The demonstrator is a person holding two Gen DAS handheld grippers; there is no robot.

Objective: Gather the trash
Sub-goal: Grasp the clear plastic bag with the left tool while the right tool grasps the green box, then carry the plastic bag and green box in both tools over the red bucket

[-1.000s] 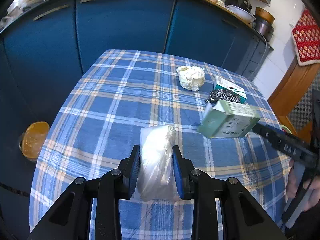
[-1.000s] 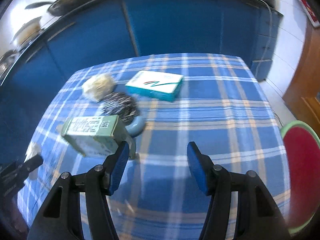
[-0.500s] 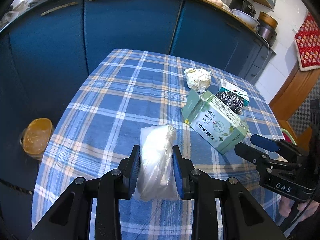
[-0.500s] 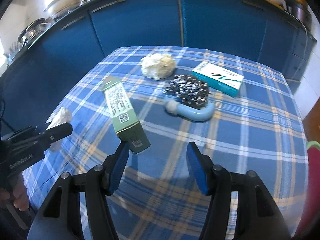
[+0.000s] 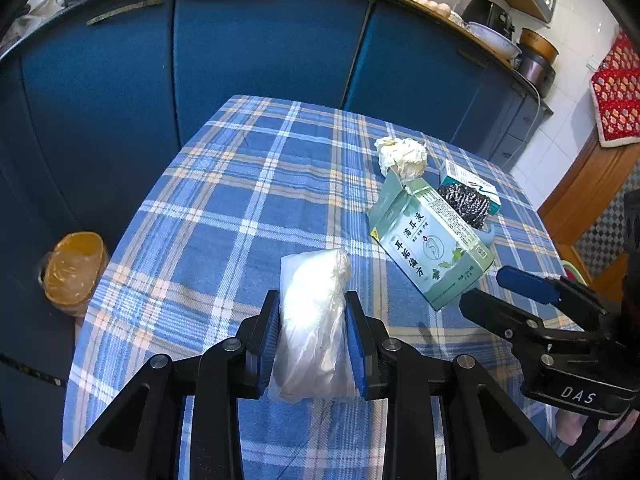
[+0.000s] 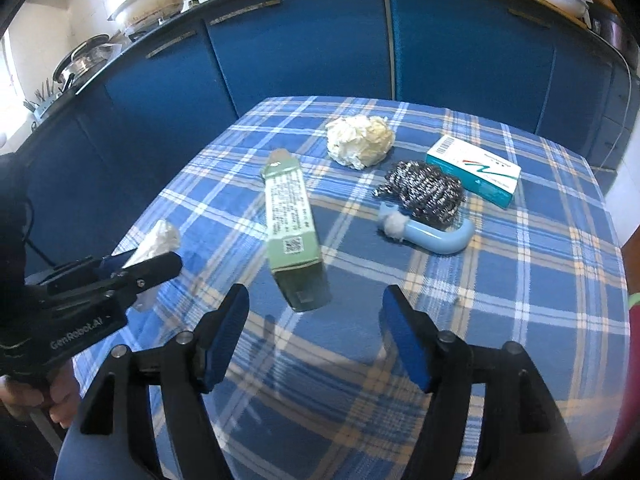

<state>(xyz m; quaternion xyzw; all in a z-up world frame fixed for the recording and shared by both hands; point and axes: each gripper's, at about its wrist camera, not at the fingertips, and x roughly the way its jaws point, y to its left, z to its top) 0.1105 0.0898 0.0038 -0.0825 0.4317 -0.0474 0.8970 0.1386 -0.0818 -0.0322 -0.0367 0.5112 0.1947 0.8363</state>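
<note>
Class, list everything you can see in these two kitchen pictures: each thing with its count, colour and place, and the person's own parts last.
Table: one, blue plaid cloth, in front of the cabinets.
Green box: one, pale green, lying mid-table, open end toward the paper ball.
Paper ball: one, cream, far side of the table.
Steel scourer: one, silver, resting on the blue handle.
Blue handle: one, light blue, curved, right of the green box.
Teal box: one, white and teal, behind the scourer.
Cabinets: several doors, dark blue, behind the table.
Bin: one, orange-lined, on the floor left of the table.
Plastic bag: one, clear white, in the left claw.
Left claw: black, blue pads, shut on the bag.
Right claw: black, blue pads, open, just widened, nothing between.
</note>
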